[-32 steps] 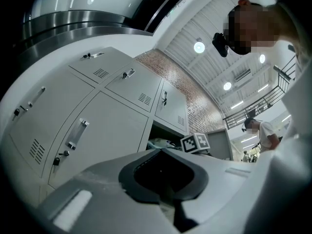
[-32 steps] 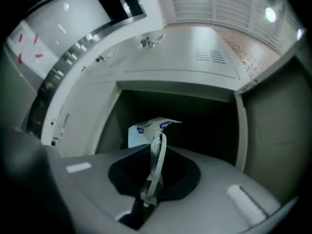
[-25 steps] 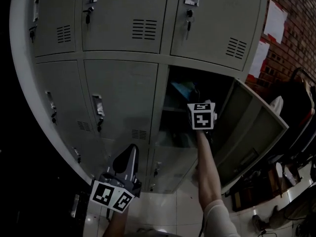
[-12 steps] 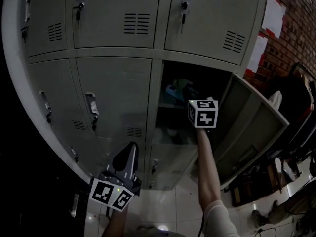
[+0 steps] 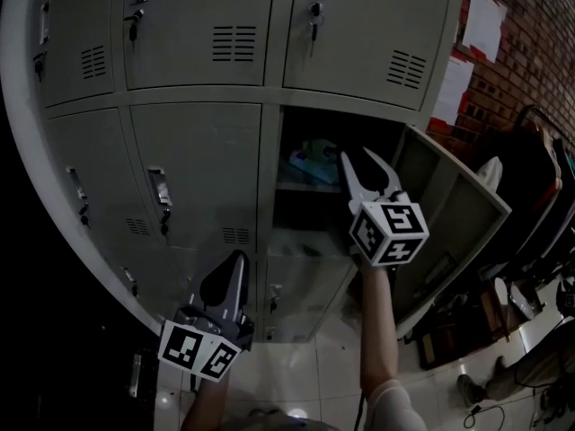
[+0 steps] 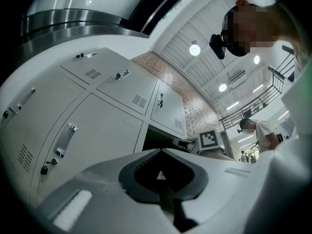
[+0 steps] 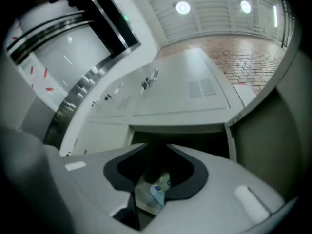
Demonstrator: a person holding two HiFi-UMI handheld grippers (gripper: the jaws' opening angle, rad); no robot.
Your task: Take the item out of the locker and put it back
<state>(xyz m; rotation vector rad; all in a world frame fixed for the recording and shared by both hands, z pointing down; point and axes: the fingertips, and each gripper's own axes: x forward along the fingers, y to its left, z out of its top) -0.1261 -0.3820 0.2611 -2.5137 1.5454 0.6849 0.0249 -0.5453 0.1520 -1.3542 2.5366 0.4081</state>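
Backing out of the open locker [image 5: 272, 164], the right gripper [image 5: 358, 160] now sits at centre right of the head view, clear of the opening it was reaching deep into a second ago. Its jaws were pinched tight then and swung wide half a second back. They are closing again now, still visibly apart, with nothing between them. The item [image 5: 310, 158], a pale blue-green packet, lies on the shelf [image 5: 301, 187] inside the locker, at upper centre of the frame. In the right gripper view the item [image 7: 158, 189] shows low centre, beyond the jaws and untouched. I judge the put-back done: the item was let go inside. The left gripper [image 5: 237, 260], lower left, sits before the shut doors much as before, jaws pressed together on nothing. The door [image 5: 449, 209] stands open at right.
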